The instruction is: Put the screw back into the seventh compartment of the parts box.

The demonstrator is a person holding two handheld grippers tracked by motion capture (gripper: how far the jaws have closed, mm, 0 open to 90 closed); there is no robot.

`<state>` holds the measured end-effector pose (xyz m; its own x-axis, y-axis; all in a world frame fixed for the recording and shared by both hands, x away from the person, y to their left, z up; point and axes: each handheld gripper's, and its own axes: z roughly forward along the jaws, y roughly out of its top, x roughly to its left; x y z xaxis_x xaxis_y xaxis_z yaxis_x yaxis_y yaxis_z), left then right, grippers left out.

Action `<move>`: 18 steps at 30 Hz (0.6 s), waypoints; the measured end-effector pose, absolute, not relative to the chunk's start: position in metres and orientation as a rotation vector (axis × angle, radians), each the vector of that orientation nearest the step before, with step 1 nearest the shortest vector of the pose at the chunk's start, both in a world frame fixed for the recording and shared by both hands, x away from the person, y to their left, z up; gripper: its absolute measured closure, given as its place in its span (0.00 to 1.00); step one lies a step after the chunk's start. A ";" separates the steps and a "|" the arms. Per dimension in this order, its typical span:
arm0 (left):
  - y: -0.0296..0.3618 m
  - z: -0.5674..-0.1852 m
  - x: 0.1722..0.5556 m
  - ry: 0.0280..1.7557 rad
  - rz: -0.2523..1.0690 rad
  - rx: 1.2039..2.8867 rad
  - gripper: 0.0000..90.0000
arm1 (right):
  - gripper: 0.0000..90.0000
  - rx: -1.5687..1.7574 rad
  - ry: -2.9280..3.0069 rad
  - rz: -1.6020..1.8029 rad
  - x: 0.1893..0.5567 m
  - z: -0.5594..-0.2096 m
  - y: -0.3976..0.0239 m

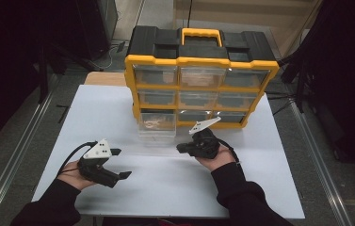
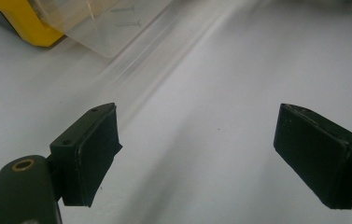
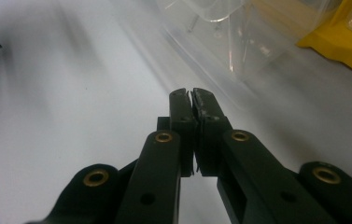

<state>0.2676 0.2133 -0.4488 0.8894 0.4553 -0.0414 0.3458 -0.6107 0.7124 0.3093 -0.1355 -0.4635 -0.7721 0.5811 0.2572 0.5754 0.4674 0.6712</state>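
- The clear drawer (image 1: 157, 126) stands pulled out of the bottom-left slot of the yellow and black organizer (image 1: 201, 75), resting on the white table (image 1: 175, 179) just in front of it; small screws (image 1: 154, 124) lie inside it.
- The right gripper (image 1: 181, 148) is near the drawer's front right corner, apart from it, its tip pointing toward the drawer; in the right gripper view the drawer (image 3: 220, 42) lies ahead of and beyond the fingers (image 3: 181, 109).
- Its fingers are clenched together, pad against pad, with nothing visible between them.
- The left gripper (image 1: 120, 163) is held well apart from the drawer, nearer the person at the left side of the table.
- Its fingers (image 2: 87, 156) are released and spread wide, with bare table between them; in the left gripper view the drawer (image 2: 106, 23) sits far ahead at the upper left.
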 end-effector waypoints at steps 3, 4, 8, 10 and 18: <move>0.213 -0.449 0.268 0.573 0.185 2.283 0.16 | 0.99 1.076 2.685 1.233 0.308 -0.459 -0.135; 0.213 -0.449 0.268 0.573 0.185 2.283 0.16 | 0.99 1.082 2.683 1.233 0.308 -0.458 -0.134; 0.213 -0.449 0.268 0.573 0.185 2.283 0.16 | 0.99 1.078 2.674 1.252 0.307 -0.452 -0.134; 0.213 -0.449 0.268 0.574 0.184 2.284 0.16 | 0.99 1.080 2.670 1.261 0.307 -0.448 -0.134; 0.213 -0.449 0.268 0.575 0.186 2.291 0.16 | 0.99 1.098 2.656 1.280 0.309 -0.437 -0.134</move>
<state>0.2684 0.2135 -0.4492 0.8884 0.4574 -0.0388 0.3476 -0.6150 0.7078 0.3087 -0.1335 -0.4370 -0.7566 0.5872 0.2877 0.5909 0.4255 0.6855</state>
